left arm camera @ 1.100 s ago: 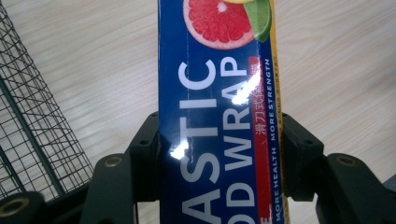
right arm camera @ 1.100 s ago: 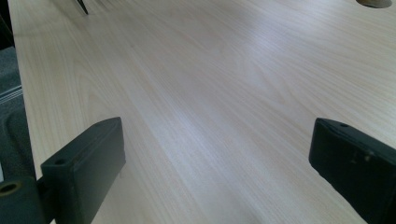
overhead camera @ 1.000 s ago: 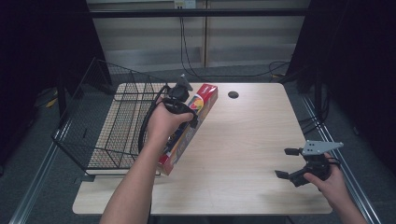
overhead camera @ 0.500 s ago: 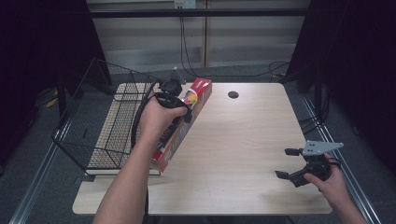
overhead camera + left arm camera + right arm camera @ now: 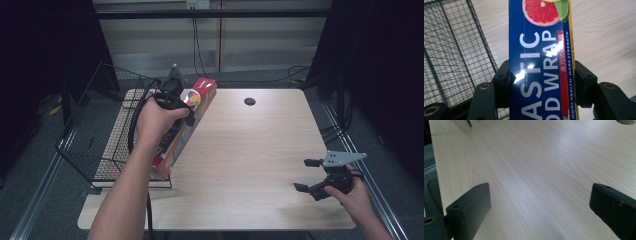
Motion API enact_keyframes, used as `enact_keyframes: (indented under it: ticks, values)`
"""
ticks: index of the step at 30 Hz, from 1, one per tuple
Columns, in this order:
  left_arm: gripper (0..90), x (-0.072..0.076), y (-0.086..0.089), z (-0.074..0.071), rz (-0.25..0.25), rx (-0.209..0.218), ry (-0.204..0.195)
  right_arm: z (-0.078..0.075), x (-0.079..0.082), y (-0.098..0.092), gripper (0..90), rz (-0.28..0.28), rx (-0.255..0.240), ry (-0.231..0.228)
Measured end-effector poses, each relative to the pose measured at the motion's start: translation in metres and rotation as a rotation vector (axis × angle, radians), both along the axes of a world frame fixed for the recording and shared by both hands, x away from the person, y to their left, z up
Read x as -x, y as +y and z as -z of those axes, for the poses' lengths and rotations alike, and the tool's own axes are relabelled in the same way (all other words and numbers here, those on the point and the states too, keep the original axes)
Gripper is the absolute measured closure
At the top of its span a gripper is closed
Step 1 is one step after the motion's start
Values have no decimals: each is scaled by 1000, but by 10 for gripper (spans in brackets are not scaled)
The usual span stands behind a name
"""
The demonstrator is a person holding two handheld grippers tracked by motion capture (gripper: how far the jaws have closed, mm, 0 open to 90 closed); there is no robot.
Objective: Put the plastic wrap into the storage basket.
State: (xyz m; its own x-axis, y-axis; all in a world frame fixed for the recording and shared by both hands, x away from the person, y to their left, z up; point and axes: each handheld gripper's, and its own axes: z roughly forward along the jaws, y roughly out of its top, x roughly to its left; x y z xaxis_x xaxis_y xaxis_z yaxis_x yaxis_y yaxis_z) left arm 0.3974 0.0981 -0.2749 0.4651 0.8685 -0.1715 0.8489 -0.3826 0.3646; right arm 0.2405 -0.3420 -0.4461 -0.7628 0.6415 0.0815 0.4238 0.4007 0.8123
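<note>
- The plastic wrap box (image 5: 541, 65) is clamped between the jaws of the left gripper (image 5: 172, 100), and is held tilted just beside the wire basket (image 5: 95, 135).
- The right gripper (image 5: 325, 182) is held well apart from the wire basket, over the table (image 5: 250, 150), jaws wide apart with nothing between them.

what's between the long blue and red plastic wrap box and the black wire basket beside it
Nothing visible. The left gripper holds the long blue and red plastic wrap box tilted at the table's left edge, right beside the black wire basket. The basket's near wall is all that separates them, and its open top looks clear.
</note>
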Motion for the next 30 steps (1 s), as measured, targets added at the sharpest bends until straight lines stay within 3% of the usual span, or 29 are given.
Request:
enact_keyframes:
  ticks: [14, 30]
  values:
    - [436, 2, 18, -17, -31, -8, -18, 0, 0, 1, 32, 2, 2, -1]
    - [436, 1, 40, -29, -63, -29, -10, 1, -1, 2, 32, 4, 4, 2]
